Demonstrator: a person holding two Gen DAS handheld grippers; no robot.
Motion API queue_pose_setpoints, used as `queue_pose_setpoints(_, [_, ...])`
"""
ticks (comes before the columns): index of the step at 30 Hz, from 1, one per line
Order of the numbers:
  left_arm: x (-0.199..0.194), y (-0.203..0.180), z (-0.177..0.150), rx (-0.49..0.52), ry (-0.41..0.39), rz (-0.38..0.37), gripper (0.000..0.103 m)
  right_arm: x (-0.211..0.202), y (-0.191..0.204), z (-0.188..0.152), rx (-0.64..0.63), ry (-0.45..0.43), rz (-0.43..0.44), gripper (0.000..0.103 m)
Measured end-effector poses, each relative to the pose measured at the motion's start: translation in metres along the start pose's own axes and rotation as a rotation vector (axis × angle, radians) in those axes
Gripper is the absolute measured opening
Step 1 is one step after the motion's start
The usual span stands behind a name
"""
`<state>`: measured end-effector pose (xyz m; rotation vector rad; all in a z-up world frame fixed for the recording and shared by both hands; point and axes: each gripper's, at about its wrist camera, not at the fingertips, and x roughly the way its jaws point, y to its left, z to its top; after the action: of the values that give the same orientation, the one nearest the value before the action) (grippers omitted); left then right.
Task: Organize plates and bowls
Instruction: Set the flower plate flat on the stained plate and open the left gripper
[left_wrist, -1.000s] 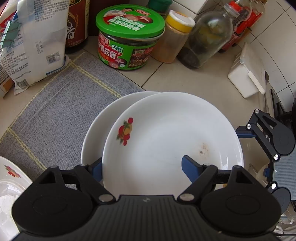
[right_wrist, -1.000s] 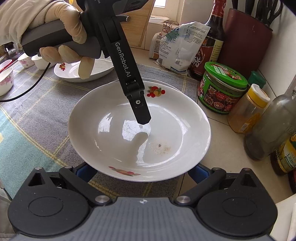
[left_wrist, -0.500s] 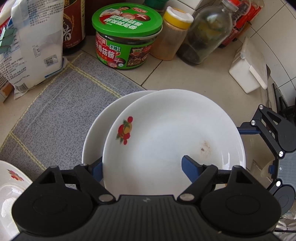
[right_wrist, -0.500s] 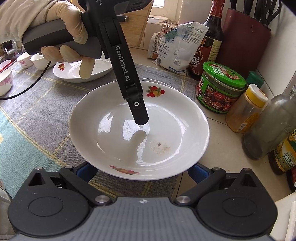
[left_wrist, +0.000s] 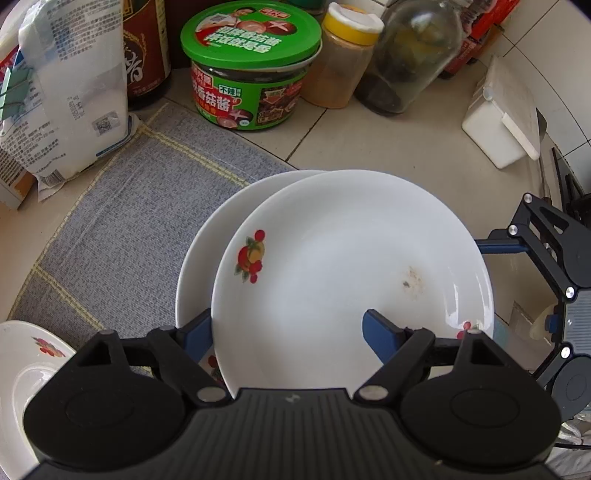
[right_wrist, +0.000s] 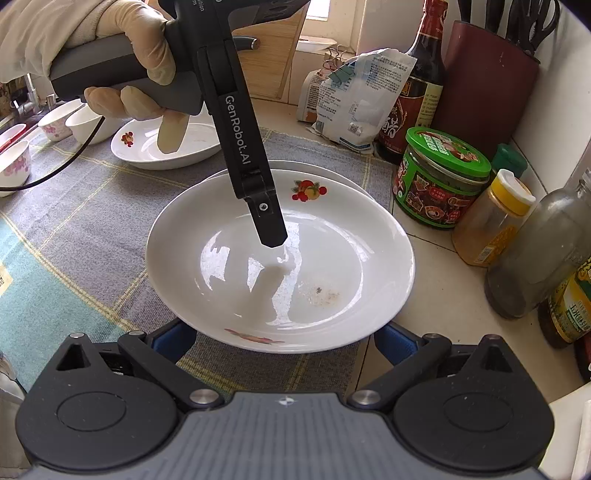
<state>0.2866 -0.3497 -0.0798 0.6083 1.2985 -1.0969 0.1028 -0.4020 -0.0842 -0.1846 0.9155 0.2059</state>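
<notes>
top plate (left_wrist: 351, 266) white, fruit decal (stained centre) | stacked off-centre on lower plate (left_wrist: 201, 258) | grey mat (left_wrist: 122, 206)

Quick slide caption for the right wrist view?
Left gripper reaches into the top plate of a two-plate stack on the mat.

The top plate (right_wrist: 332, 236) is glossy white glazed ceramic. It rests over a coarse woven cloth mat (right_wrist: 92, 229). The counter (left_wrist: 388, 140) is smooth tile; the mushroom-sauce jar (left_wrist: 247, 70) has a shiny plastic lid.

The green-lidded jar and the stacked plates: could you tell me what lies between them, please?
Bare tile countertop separates the green-lidded jar from the stacked plates; the grey mat edges in beside it. The left wrist view shows this.
</notes>
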Motion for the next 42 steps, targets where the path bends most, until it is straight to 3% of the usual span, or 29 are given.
queue_pose_setpoints(42, [-0.025,0.002,-0.018,-0.038,-0.059,0.049,0.086,-0.001,0.003,0.003,-0.034,0.005,-0.033,0.103])
